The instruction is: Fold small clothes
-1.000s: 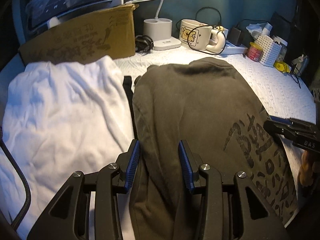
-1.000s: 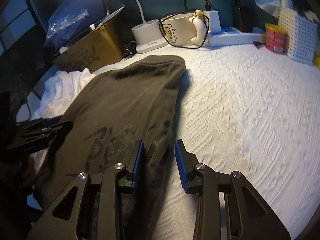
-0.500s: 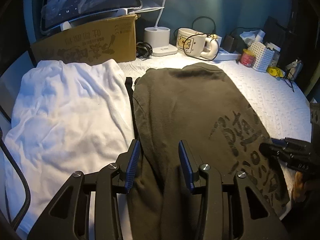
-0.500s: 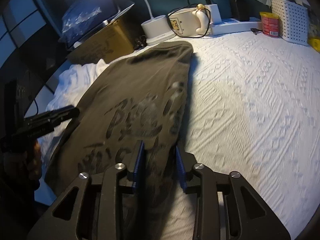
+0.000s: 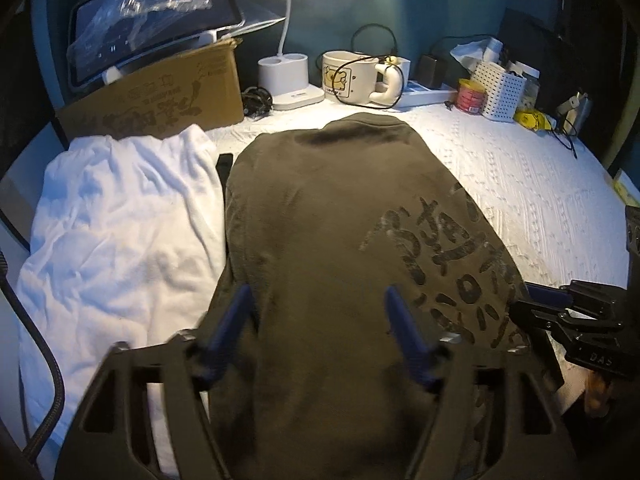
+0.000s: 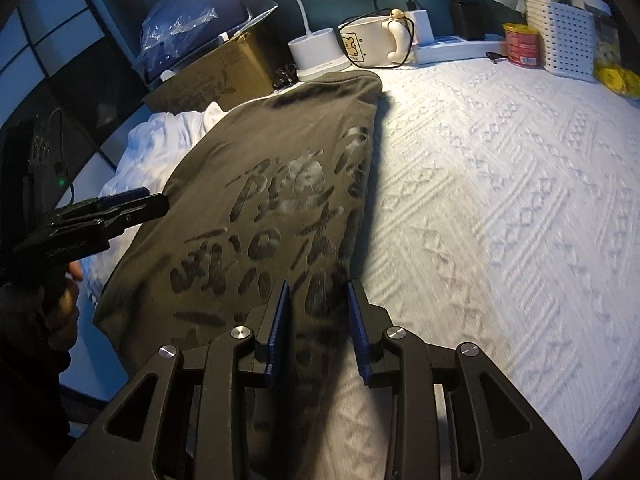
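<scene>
1. The olive shirt lies lengthwise on the white-covered surface; its near end runs under both claws and out of frame.
2. The left claw is opening, its blue pads blurred, spread wide with shirt cloth between them but not pinched.
3. The right claw is closed on the shirt's right edge, a fold of printed cloth between its pads.
4. A white garment lies just left of the shirt (its near part cut off).
5. At the back, a perforated white basket holds things too small to make out; a mug has a black cable draped over it.
6. A cardboard box carries a plastic-wrapped screen.
</scene>
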Available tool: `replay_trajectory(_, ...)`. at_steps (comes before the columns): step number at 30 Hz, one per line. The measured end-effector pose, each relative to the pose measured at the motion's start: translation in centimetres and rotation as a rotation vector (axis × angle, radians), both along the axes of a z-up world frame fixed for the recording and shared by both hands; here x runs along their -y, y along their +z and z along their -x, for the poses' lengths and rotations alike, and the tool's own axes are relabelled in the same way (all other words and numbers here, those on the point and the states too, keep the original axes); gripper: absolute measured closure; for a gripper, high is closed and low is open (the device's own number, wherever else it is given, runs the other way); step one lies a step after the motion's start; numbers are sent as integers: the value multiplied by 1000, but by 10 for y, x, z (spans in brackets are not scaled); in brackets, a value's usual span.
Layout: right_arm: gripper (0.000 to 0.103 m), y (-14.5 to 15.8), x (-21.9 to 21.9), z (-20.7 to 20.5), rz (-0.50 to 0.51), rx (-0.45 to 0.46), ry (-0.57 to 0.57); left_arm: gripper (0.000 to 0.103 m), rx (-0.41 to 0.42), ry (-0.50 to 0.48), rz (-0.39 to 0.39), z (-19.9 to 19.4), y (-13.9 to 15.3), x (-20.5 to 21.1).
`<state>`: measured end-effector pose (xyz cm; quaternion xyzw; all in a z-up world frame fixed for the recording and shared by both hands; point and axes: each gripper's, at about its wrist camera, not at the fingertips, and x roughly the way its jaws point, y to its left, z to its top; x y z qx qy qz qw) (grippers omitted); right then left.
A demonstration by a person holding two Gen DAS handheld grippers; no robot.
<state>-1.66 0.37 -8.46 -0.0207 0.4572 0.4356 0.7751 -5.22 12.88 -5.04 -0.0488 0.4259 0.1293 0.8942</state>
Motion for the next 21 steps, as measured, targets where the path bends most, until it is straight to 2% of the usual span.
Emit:
replay_trajectory(10, 71, 2, 49, 1, 9, 18, -104, 29, -5, -37, -32, -3, 5, 39)
replay_trajectory(11, 70, 2, 56, 0, 8, 17, -119, 28, 0, -44, -36, -3, 6, 44)
replay_trajectory(13, 57, 1, 67, -1, -9, 8, -137, 20, 17, -53, -40, -4, 8, 53)
replay_trajectory(21, 53, 3, 114, -7, -36, -11, -231, 11, 88, -89, -49, -12, 19, 89)
